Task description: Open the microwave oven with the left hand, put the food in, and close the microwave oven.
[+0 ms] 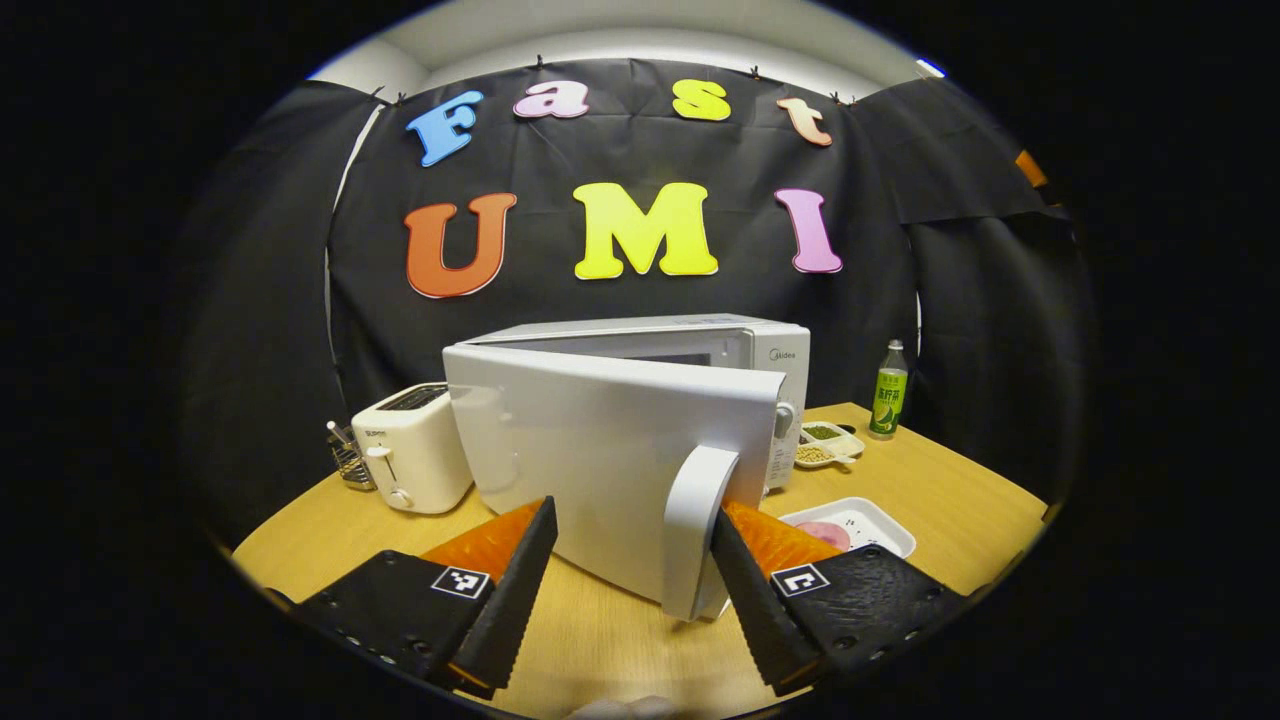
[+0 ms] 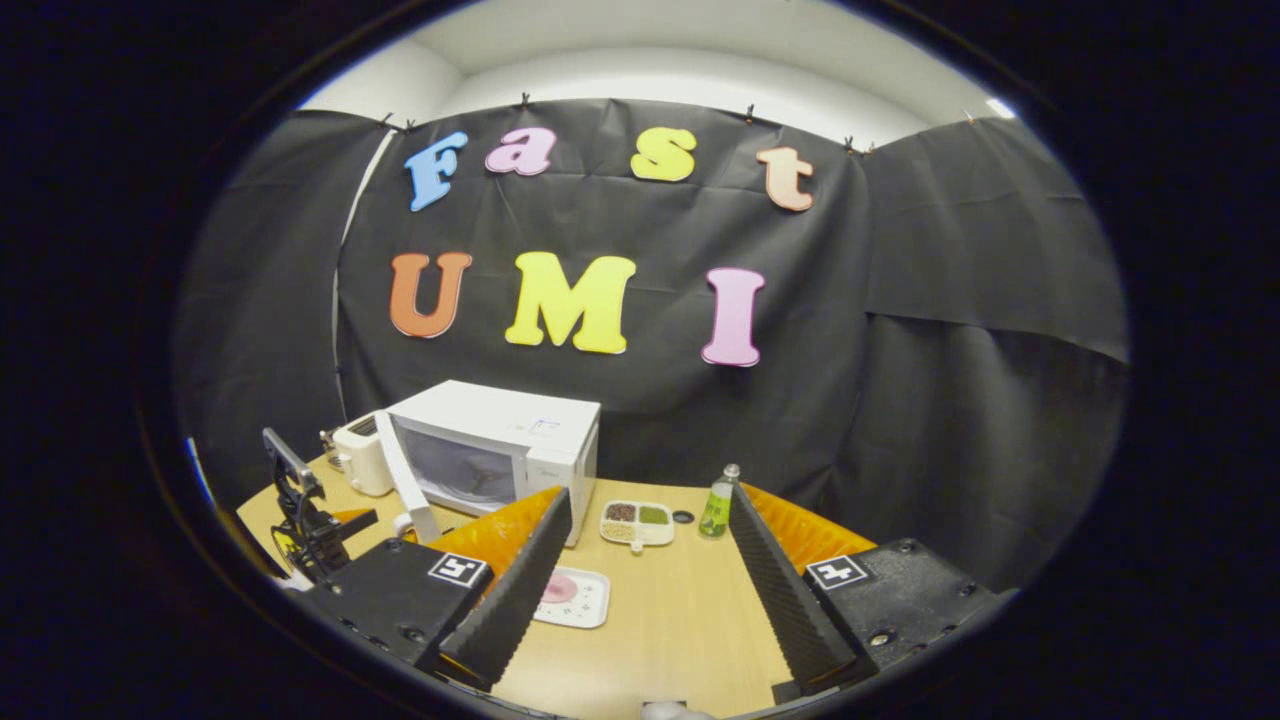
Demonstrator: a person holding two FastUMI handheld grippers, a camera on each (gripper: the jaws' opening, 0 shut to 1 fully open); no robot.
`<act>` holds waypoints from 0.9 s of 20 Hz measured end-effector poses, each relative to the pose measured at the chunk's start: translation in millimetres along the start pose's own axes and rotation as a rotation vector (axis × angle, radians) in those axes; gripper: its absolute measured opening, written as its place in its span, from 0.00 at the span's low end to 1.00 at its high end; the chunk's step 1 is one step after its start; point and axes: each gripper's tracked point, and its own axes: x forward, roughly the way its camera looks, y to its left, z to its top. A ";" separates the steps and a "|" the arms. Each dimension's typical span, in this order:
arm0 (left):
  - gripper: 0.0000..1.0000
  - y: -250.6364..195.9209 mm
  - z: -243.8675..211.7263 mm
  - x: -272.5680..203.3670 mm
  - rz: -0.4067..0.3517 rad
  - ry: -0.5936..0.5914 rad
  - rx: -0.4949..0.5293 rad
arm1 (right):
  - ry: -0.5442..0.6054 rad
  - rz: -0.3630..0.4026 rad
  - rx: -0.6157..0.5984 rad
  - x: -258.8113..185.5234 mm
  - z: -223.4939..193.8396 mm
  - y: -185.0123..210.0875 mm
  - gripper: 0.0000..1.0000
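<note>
The white microwave (image 1: pixel 700 345) stands mid-table with its door (image 1: pixel 600 460) swung partly open toward me. The door's handle (image 1: pixel 695 530) stands between the fingers of my left gripper (image 1: pixel 632 510), close against the right-hand finger. This gripper is open, its fingers wide apart. A white tray with pink food (image 1: pixel 848 527) lies on the table to the right of the door. In the right gripper view the microwave (image 2: pixel 500 440), its open door (image 2: pixel 410 490) and the left gripper (image 2: pixel 300 520) sit far left. My right gripper (image 2: pixel 650 495) is open and holds nothing, above the table beside the food tray (image 2: pixel 575 597).
A white toaster (image 1: pixel 415 460) and a small wire rack (image 1: pixel 347 460) stand left of the microwave. A divided dish of beans (image 1: pixel 828 445) and a green bottle (image 1: pixel 888 390) sit at the back right. Bare wooden table (image 2: pixel 680 620) lies under the right gripper.
</note>
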 end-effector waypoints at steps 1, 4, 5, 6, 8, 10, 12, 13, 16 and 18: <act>0.87 5.4 -0.4 -6.3 0.006 0.001 0.002 | 0.000 0.008 0.001 0.4 -0.8 4.9 1.00; 0.88 27.7 -3.4 -27.1 0.035 0.004 0.015 | 0.000 0.038 0.004 1.4 -2.8 20.5 1.00; 0.88 35.7 -5.6 -34.3 0.044 0.010 0.017 | 0.002 0.049 0.005 2.6 -5.8 26.0 1.00; 0.88 44.7 -7.7 -40.3 0.055 0.017 0.016 | 0.005 0.061 0.007 3.6 -7.5 32.2 0.97; 0.88 63.2 -11.3 -55.1 0.084 0.029 0.020 | 0.016 0.087 0.012 7.1 -13.0 46.1 1.00; 0.88 82.3 -13.0 -67.6 0.112 0.028 0.033 | 0.028 0.114 0.009 9.9 -19.6 60.4 1.00; 0.88 104.3 -17.3 -80.1 0.149 0.040 0.033 | 0.036 0.144 0.018 14.0 -24.4 74.8 1.00; 0.88 116.9 -20.0 -86.3 0.170 0.047 0.026 | 0.044 0.159 0.021 15.9 -28.4 81.9 1.00; 0.88 150.2 -26.8 -103.2 0.239 0.067 0.024 | 0.052 0.183 0.016 21.8 -33.0 93.4 0.97; 0.88 171.0 -29.5 -111.9 0.285 0.073 0.035 | 0.056 0.196 0.011 26.2 -36.9 98.9 0.96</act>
